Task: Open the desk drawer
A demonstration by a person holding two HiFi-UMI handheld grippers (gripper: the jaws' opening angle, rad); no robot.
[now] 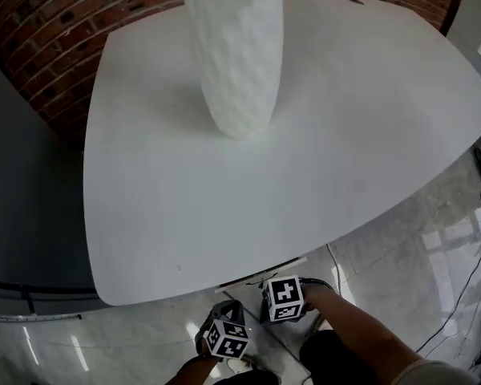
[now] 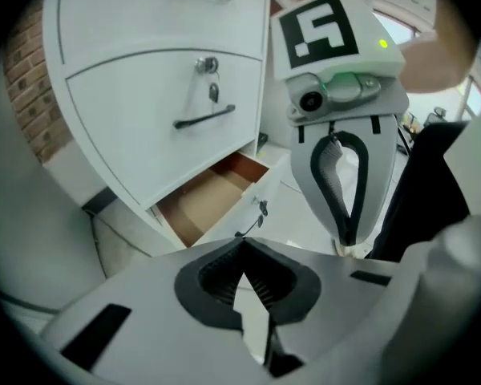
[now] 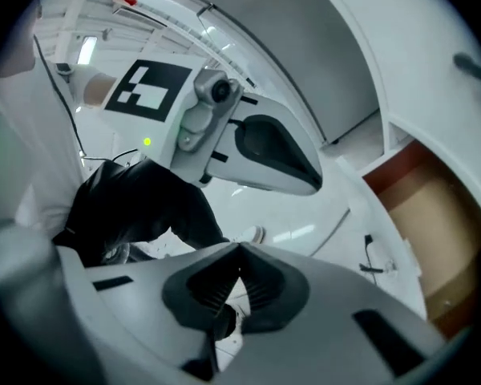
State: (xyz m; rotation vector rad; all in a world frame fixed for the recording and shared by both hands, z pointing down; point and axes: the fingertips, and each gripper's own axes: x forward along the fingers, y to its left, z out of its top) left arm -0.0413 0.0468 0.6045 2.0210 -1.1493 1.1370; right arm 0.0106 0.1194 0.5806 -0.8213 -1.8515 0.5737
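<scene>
My left gripper point(image 2: 242, 247) and right gripper point(image 3: 239, 251) are clenched, empty — the drawer point(image 2: 208, 203), already pulled out, lies ahead of the left one, off to the side of the right.

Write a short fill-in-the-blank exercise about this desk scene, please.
1. The lowest drawer stands ___.
2. Its inside is ___ in colour.
3. The left claw is shut and holds ___.
4. The wall behind the table is made of ___.
Missing words: open; brown; nothing; brick.

Matt desk point(image 1: 345, 135), glossy floor point(image 1: 401, 273)
</scene>
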